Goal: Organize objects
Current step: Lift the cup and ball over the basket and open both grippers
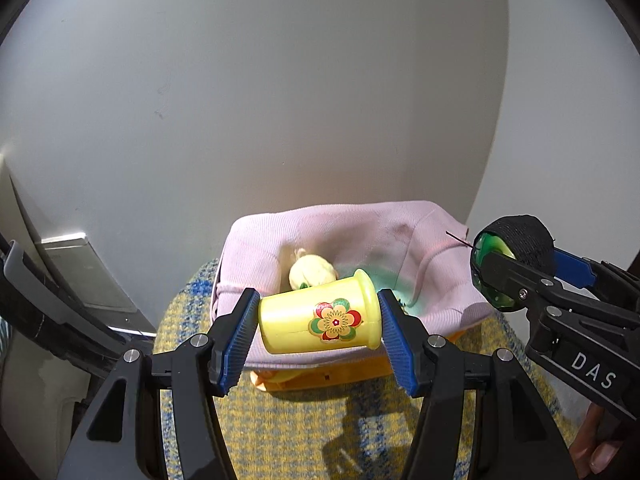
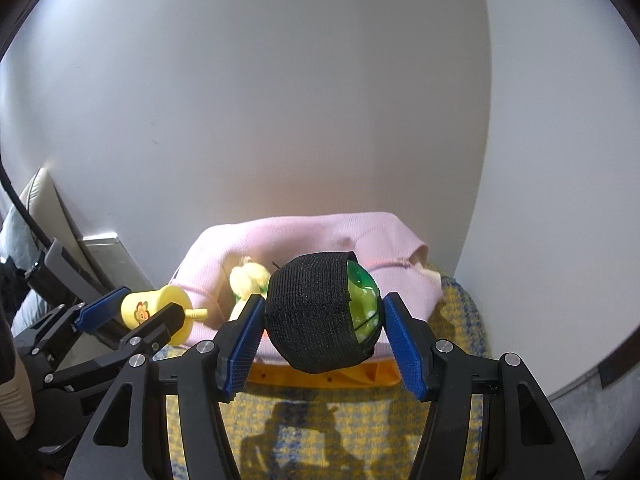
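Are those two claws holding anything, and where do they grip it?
Left gripper clamps the yellow cup end to end, base and rim. Right gripper squeezes the sock-covered green ball by its sides.

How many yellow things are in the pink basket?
1 for sure: a pale yellow soft lump lying inside the pink basket. The yellow cup is outside, gripped sideways. More may be hidden.

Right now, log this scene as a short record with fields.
left gripper: jaws shut on yellow flower cup, held on its side
right gripper: jaws shut on green ball in black knit cover
container: orange basket lined with pink cloth
inside it: pale yellow soft item
surface: yellow-blue woven mat
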Tool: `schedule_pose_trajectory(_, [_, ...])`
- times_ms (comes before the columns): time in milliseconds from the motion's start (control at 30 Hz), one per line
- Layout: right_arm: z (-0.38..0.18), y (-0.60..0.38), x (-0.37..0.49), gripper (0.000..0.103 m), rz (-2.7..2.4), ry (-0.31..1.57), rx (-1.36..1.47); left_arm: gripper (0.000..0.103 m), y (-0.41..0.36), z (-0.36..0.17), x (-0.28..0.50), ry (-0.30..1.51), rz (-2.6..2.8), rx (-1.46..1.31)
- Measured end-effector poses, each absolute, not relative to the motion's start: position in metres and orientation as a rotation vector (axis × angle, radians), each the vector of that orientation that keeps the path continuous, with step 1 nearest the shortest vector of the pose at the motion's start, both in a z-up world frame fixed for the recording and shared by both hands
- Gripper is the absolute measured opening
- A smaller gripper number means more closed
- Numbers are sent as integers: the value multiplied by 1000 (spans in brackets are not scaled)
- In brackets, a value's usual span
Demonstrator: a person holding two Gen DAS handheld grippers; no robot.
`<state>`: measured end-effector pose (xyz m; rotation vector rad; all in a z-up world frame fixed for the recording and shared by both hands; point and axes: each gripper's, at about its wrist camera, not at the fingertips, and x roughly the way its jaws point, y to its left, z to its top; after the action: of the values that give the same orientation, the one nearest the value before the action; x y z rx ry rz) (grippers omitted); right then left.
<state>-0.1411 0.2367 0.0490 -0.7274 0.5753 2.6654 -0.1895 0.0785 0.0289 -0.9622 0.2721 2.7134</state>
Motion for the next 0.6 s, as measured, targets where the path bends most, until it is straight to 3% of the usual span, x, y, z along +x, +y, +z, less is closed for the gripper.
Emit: schedule_pose_trajectory(600, [51,263,-185,60,2649,574,-775,59,87,19,-248,277,2688,-1023])
